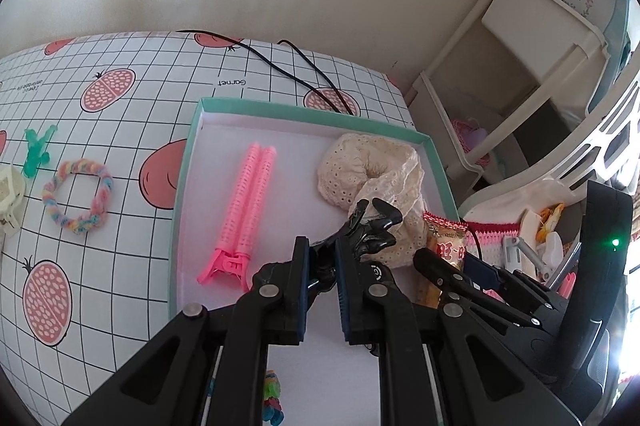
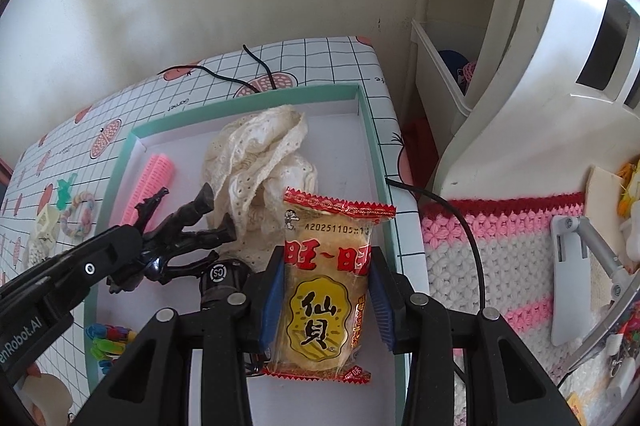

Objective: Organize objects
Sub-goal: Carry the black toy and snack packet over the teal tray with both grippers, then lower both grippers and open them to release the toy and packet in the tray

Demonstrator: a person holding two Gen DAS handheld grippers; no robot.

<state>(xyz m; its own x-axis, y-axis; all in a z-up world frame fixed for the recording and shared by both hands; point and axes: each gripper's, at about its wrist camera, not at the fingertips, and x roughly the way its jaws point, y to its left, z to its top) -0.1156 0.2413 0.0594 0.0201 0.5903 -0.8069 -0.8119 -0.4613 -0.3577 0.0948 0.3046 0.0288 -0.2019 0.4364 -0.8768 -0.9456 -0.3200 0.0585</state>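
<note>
Glossy film snack packet (image 2: 326,290); lace scrunchie (image 1: 372,170).

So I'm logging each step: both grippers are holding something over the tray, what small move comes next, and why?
Probably lower the left gripper a little and set the black figurine on the bare tray floor between the pink curler and the lace scrunchie. It is gripped above that gap, while the right gripper has the snack packet clamped near the tray's right wall.
</note>
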